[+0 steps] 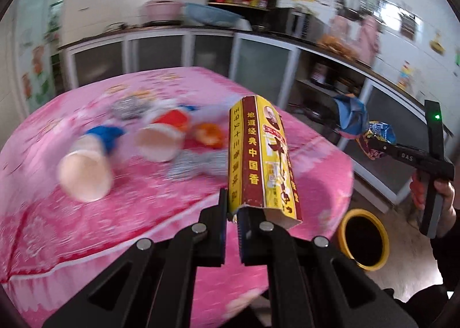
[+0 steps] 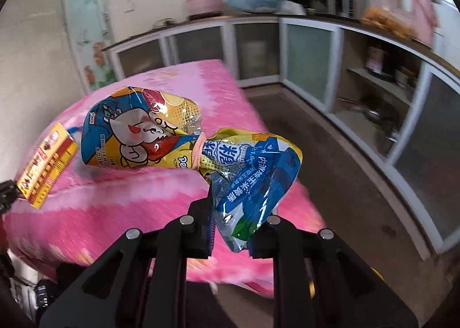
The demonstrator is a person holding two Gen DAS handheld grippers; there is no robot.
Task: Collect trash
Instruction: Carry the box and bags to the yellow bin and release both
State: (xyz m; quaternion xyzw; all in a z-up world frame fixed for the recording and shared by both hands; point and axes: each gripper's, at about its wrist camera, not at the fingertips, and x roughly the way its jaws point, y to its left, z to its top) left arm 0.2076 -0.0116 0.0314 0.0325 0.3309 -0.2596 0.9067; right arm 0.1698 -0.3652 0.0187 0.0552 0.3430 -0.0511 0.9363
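the left gripper [image 1: 231,230] pinches the lower edge of a yellow-red box [image 1: 261,158], its long axis upright in the frame centre above the pink desk [image 1: 143,207]. the right gripper [image 2: 231,231] pinches a tied snack bag [image 2: 184,149], its long axis pointing to upper left. a yellow bin [image 1: 363,240] stands at lower right.

Bright daylight, motion blur, fisheye warp
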